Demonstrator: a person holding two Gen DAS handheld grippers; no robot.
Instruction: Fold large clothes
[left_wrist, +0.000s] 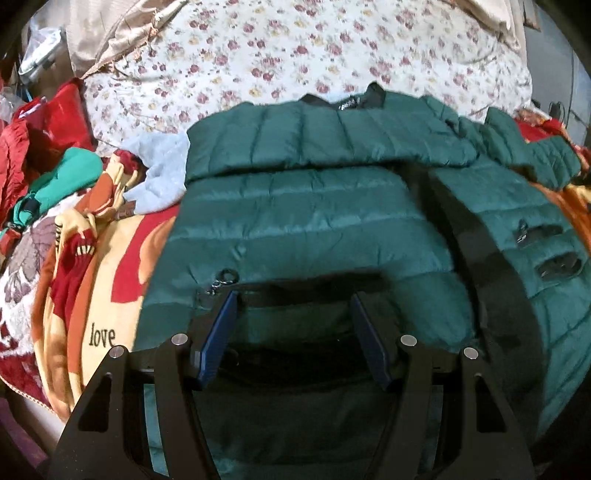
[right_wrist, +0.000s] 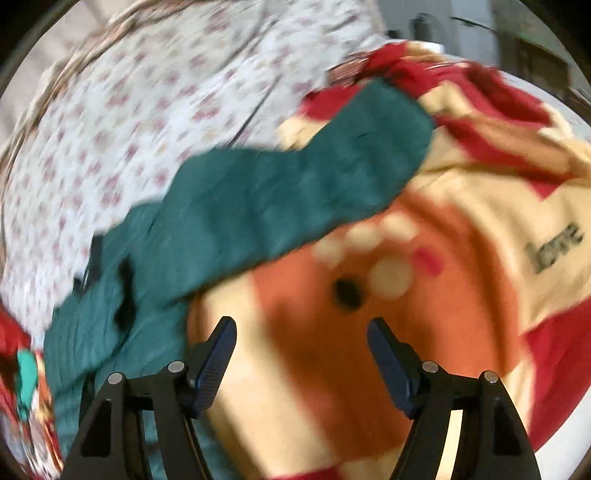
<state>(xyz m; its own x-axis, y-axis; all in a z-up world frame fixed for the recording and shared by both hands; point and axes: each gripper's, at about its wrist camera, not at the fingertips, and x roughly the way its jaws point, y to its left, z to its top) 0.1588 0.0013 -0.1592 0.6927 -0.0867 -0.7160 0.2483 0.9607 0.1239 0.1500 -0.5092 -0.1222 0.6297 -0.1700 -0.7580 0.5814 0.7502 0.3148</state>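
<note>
- A dark green puffer jacket (left_wrist: 314, 199) lies flat on a bed, collar at its far edge, one sleeve folded across the chest.
- The left gripper (left_wrist: 293, 306) hovers over the jacket's near hem, jaws wide, holding nothing.
- The right gripper (right_wrist: 301, 332) (blurred view) is wide apart over an orange-and-cream blanket (right_wrist: 424, 332), beside the jacket's outstretched sleeve (right_wrist: 295, 192).
- Beyond the collar lies a floral sheet (left_wrist: 295, 51).

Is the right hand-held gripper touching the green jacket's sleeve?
Apart. The right wrist view shows the right hand-held gripper open over the blanket, sleeve well beyond its fingertips.
</note>
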